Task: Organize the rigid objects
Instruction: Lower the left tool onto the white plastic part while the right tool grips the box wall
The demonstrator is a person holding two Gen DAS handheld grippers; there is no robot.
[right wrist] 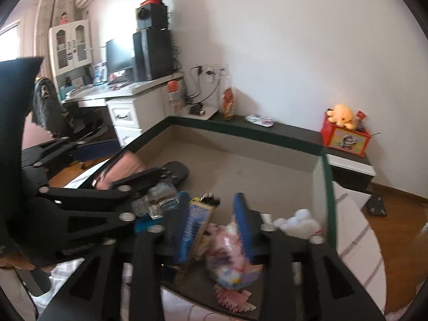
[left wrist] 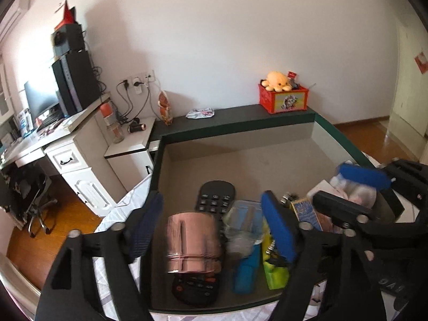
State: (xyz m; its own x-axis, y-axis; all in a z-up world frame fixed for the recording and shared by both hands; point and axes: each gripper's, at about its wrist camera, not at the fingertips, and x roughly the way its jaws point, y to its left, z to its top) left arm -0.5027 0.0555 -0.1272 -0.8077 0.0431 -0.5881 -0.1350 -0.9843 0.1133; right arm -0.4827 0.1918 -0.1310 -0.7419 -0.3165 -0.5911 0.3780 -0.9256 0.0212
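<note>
A shiny pink metal cup (left wrist: 193,243) lies on a black remote control (left wrist: 216,195) in a beige tray with a dark green rim (left wrist: 157,160). My left gripper (left wrist: 211,211) is open, its blue pads (left wrist: 278,227) standing clear of the cup on both sides. Right of the cup lie a clear plastic piece (left wrist: 242,220), a blue object (left wrist: 246,270) and a yellow-green one (left wrist: 274,267). My right gripper (right wrist: 211,214) is open over a blue and yellow box (right wrist: 196,220) and a pink packet (right wrist: 227,251). It also shows as the right gripper (left wrist: 350,191) in the left wrist view.
A red box with an orange plush (left wrist: 283,97) stands on the dark ledge behind the tray. A white desk (left wrist: 67,139) with a monitor and speakers is at the left, with an office chair beside it. A white fluffy item (right wrist: 297,224) lies by the tray's right wall (right wrist: 327,187).
</note>
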